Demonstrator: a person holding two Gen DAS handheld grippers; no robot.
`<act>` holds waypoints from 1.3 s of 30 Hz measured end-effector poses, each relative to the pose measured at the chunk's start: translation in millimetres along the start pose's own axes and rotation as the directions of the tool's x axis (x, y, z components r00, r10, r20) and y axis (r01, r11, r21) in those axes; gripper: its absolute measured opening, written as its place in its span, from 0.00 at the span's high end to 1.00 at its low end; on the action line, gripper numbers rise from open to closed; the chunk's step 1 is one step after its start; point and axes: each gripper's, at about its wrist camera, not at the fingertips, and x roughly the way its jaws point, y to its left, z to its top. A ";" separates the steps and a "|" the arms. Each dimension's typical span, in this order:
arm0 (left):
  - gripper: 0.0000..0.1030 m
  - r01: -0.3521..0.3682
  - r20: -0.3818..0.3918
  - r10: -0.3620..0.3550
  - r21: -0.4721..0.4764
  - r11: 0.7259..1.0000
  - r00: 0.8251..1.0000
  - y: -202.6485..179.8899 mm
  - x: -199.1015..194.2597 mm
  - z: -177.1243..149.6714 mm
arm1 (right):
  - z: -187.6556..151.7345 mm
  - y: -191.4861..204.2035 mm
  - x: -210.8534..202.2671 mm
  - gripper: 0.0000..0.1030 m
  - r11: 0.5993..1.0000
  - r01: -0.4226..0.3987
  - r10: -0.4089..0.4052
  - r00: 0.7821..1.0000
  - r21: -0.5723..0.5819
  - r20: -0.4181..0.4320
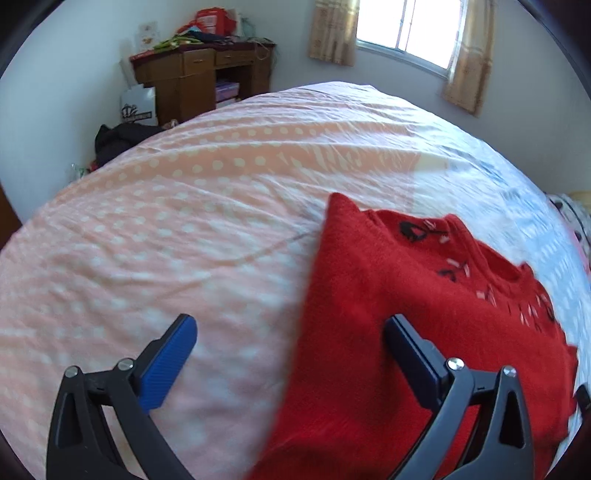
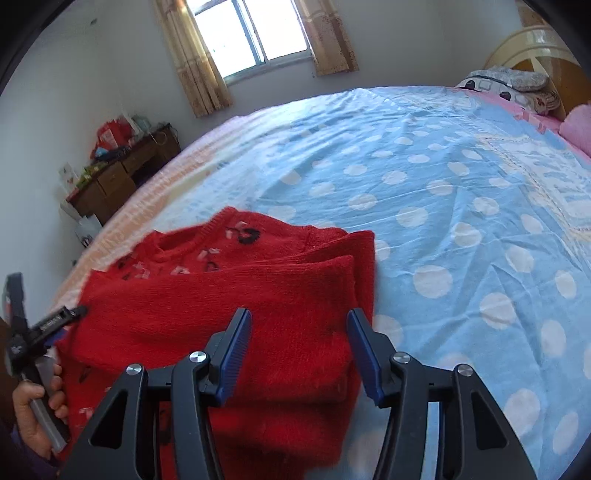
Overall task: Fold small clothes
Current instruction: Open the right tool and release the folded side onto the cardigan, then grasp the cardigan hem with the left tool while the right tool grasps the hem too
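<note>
2 grippers, both jaws released, nothing grasped. Red sweater [image 2: 229, 317] lies on the bed [image 2: 461, 192], lower center of the right view, right gripper [image 2: 299, 350] directly over its folded edge. Left gripper [image 1: 291, 354] straddles its left border, equally near.

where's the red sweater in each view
Left wrist: red sweater fills the lower right, under the right-hand finger of the left claw.
Right wrist: lower left to centre, beneath the right claw.
Shared landmark: the curtained window.
</note>
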 end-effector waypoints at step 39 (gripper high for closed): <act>0.05 0.294 -0.153 -0.254 0.366 0.883 0.955 83.1 -134.3 -201.9 | -187.3 -13.4 -160.6 0.46 0.991 -0.070 0.094 0.973 0.116 -0.212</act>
